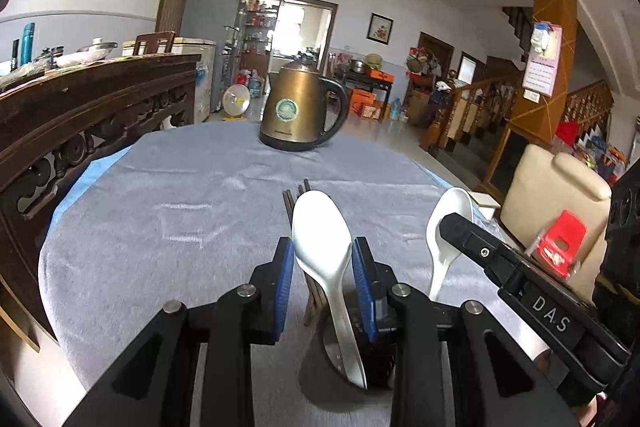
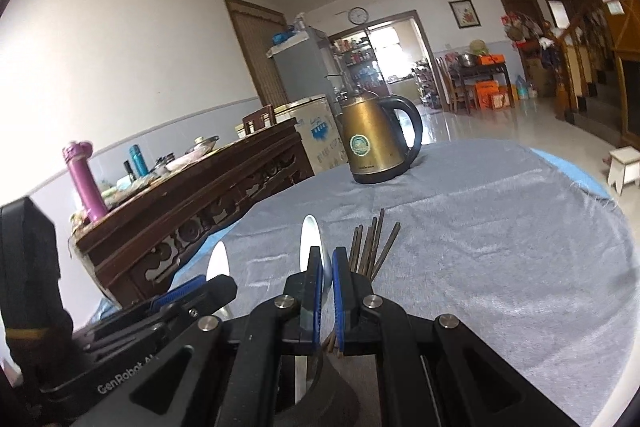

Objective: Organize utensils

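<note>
In the left wrist view my left gripper [image 1: 323, 259] has its blue pads on both sides of a white spoon [image 1: 320, 227] whose handle runs down into a dark holder [image 1: 352, 359]. Dark chopsticks [image 1: 298, 195] stand in the same holder behind the spoon. A second white spoon [image 1: 448, 227] is held by my right gripper, whose black finger [image 1: 480, 247] crosses it. In the right wrist view my right gripper [image 2: 329, 275] is shut on that spoon [image 2: 310, 239], seen edge-on. The chopsticks [image 2: 374, 243] fan up just to the right. The left gripper's spoon [image 2: 219, 261] shows at the left.
A brass electric kettle [image 1: 302, 107] stands at the far side of the round table with a grey cloth [image 1: 180, 211]. A carved dark wooden sideboard [image 1: 80, 115] runs along the left. A cream chair [image 1: 560, 187] and a red stool [image 1: 560, 243] stand to the right.
</note>
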Available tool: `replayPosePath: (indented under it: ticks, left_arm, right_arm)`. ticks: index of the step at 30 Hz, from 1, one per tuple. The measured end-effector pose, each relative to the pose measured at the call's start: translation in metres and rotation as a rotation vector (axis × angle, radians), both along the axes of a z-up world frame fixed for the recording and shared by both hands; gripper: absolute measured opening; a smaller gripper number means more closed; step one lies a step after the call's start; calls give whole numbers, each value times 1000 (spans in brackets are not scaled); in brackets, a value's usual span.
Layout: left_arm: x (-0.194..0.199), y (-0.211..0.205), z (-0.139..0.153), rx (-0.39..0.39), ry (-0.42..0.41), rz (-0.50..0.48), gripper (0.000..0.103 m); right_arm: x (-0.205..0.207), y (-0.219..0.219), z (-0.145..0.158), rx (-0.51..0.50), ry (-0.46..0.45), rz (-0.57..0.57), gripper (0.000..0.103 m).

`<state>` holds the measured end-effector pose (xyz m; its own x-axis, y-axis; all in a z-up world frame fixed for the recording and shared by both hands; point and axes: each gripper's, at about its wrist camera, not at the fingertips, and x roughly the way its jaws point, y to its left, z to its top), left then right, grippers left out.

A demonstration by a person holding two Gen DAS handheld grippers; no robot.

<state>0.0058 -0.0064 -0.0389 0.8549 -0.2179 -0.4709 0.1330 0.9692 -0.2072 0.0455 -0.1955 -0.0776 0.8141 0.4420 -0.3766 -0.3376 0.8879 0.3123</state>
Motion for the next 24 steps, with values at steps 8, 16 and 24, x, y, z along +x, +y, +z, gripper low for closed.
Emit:
replayPosePath:
  ticks: [8,16,24]
  left_arm:
    - [-21,5,2,9,4,-33,31]
    - [-22,10,3,-12,20,-59,36]
    - [-5,34,0,-67,65,0,38]
  right_arm:
    - [-19,1,1,-44,17,65,9]
    - [-17,-17,-1,24,51,14,57]
    - [2,-39,-8,52,124,-66,55]
